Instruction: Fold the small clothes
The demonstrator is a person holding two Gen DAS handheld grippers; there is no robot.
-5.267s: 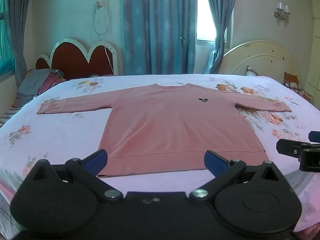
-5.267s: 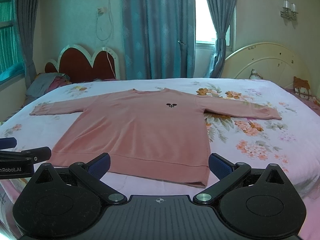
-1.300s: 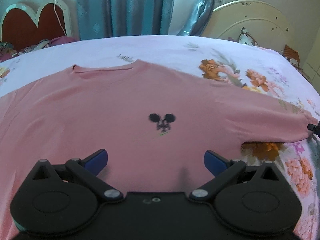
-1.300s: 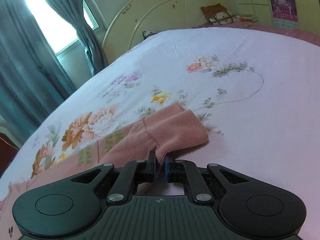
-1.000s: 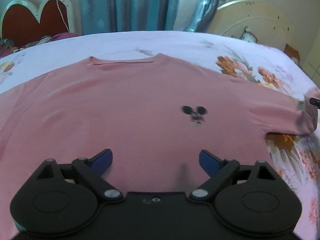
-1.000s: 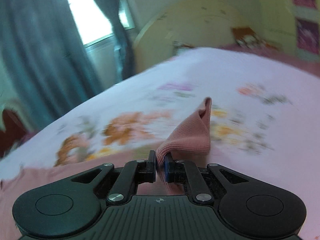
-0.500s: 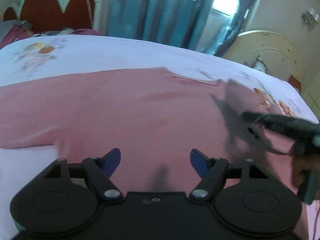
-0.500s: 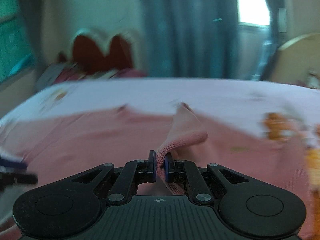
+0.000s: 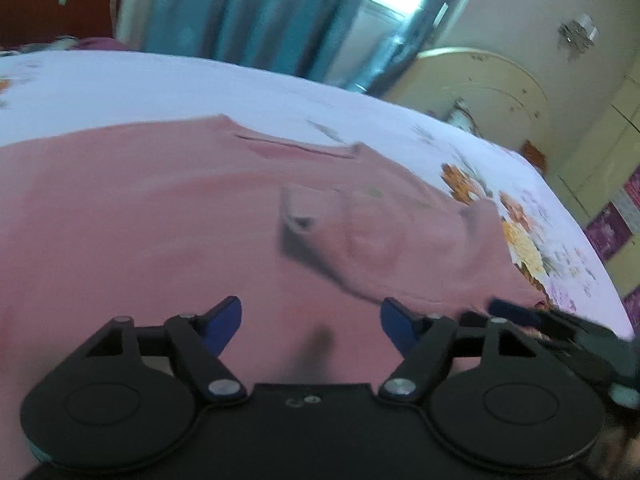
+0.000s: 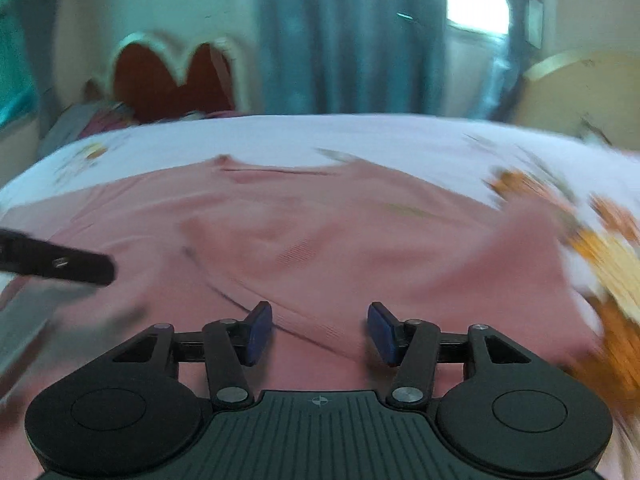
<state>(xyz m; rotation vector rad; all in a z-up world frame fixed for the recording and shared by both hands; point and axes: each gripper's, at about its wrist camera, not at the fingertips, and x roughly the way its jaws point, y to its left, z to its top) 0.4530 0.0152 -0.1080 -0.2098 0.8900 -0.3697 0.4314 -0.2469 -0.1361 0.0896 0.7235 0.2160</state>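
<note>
Left wrist view first: we see a pink long-sleeved top (image 9: 160, 232) spread flat on a bed covered by a pale floral sheet (image 9: 200, 80). We take the top's neckline (image 9: 296, 148) as our landmark. Below and to the right of the neckline, one sleeve (image 9: 360, 240) lies folded across the chest, its cuff end pointing back toward the middle of the top and casting a dark shadow. Our left gripper (image 9: 310, 322) hovers over the lower part of the top, below the neckline, with its blue-tipped jaws spread wide and nothing between them. Farther right of it, near the edge of the top, part of the right gripper (image 9: 560, 328) shows, blurred.

From the right wrist view, the neckline (image 10: 280, 170) sits above center, and the folded sleeve (image 10: 320, 280) lies just beyond our right gripper (image 10: 320, 330), whose jaws stand apart and empty above the fabric. To the left of the neckline and lower, a black finger of the left gripper (image 10: 60, 266) reaches in over the top.

Beyond the neckline, past the far edge of the bed, hang blue-green curtains (image 10: 340, 40), with a red heart-shaped headboard (image 10: 172, 80) to their left. This view is blurred by motion.
</note>
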